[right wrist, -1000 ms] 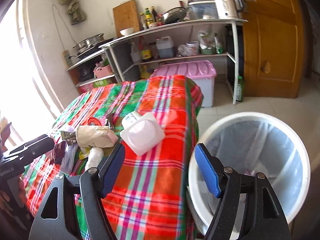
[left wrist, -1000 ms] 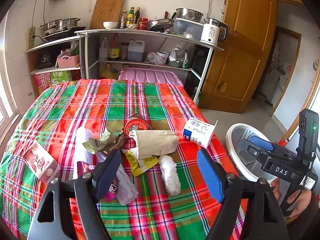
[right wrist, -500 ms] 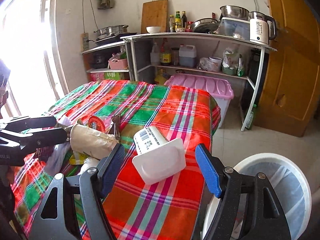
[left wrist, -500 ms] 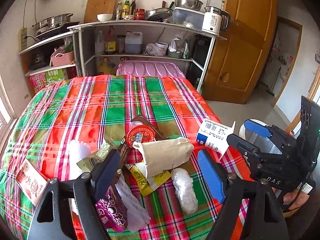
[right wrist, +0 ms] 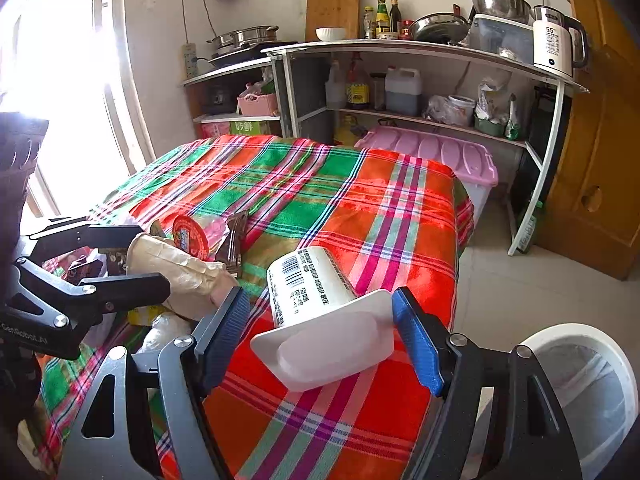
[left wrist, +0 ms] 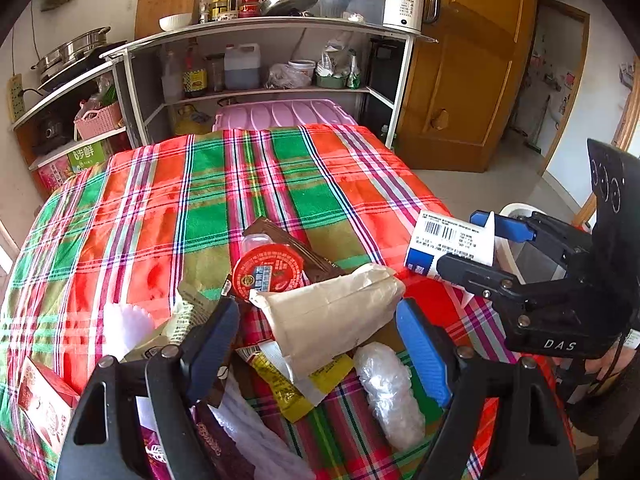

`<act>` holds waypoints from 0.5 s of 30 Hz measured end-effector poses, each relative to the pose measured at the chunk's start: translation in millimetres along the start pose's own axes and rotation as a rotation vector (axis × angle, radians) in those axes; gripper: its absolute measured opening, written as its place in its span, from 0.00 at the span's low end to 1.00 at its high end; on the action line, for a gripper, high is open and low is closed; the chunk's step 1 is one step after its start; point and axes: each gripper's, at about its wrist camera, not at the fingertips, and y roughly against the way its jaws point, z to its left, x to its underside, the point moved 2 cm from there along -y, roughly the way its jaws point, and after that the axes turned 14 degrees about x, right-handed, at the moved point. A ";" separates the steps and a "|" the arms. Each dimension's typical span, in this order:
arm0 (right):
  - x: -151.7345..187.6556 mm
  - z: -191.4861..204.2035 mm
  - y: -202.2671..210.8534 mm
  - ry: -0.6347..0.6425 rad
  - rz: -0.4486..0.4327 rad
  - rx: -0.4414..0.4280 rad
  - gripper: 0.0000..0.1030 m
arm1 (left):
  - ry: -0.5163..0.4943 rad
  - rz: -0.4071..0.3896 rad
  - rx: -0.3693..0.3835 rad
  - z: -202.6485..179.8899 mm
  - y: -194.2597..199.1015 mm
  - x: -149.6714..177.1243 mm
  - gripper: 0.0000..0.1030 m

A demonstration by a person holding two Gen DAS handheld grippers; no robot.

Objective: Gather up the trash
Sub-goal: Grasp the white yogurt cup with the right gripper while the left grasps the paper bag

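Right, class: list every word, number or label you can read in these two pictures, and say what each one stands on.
"55" on the white kettle on the top shelf.
"DAS" on the right gripper body, seen from the left wrist.
"GenRobot.AI" on the left gripper body, seen from the right wrist.
Barcode and small print on the white cup: too small to read.
Red round lid, green box and wrappers: print not legible.

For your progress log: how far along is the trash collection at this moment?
Done: nothing that shows. In hand: the right gripper is open around the white cup, the left gripper open around the paper bag. Left: wrappers and red lid on the table, then the bin.
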 end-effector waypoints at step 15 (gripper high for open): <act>4.6 -6.3 -9.9 -0.045 0.071 -0.004 0.65 | 0.045 0.010 0.038 9.9 -5.1 3.5 0.71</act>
